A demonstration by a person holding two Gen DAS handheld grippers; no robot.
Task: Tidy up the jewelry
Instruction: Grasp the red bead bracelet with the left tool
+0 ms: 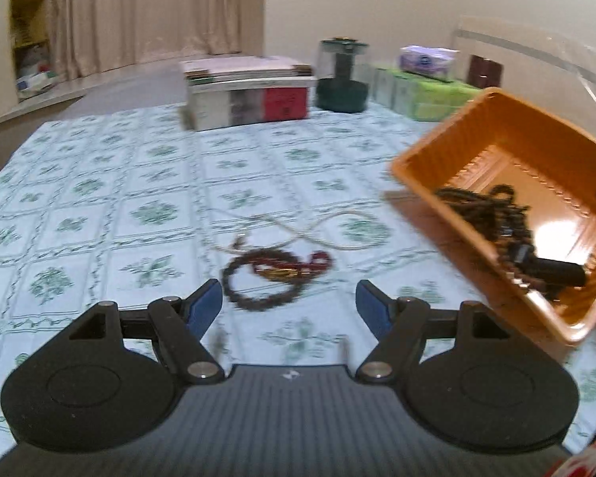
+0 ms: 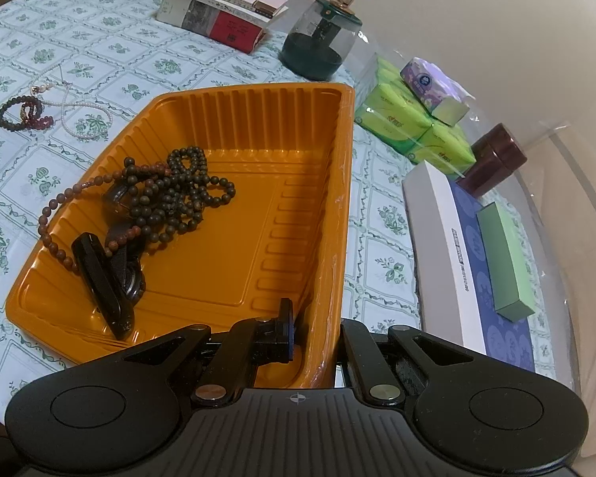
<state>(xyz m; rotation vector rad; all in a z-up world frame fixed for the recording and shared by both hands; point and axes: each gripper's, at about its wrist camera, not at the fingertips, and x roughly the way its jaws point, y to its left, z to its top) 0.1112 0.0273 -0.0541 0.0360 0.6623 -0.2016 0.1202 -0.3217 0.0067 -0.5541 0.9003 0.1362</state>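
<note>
Books in a stack (image 1: 247, 95), a dark green glass-domed jar (image 1: 341, 79), green tissue packs (image 2: 413, 123) and a brown lidded jar (image 2: 492, 159) are sitting along the far edge of the table, which is wearing a pale green floral tablecloth (image 1: 99, 198); nothing is standing between the loose jewelry and the left gripper (image 1: 289, 306). Its blue-padded jaws are standing wide apart with nothing between them, hovering just short of a dark beaded bracelet (image 1: 258, 286) lying on the cloth. Touching that bracelet are a red bead bracelet (image 1: 294, 264) and, just beyond, a looping white pearl necklace (image 1: 298, 230). The right gripper (image 2: 318, 342) is clamping its jaws on the near rim of an orange ribbed plastic tray (image 2: 258, 119), one jaw inside, one outside. Inside the tray, a tangle of dark and reddish-brown bead strands (image 2: 178, 194) is lying heaped against a black oblong piece (image 2: 99, 282).
</note>
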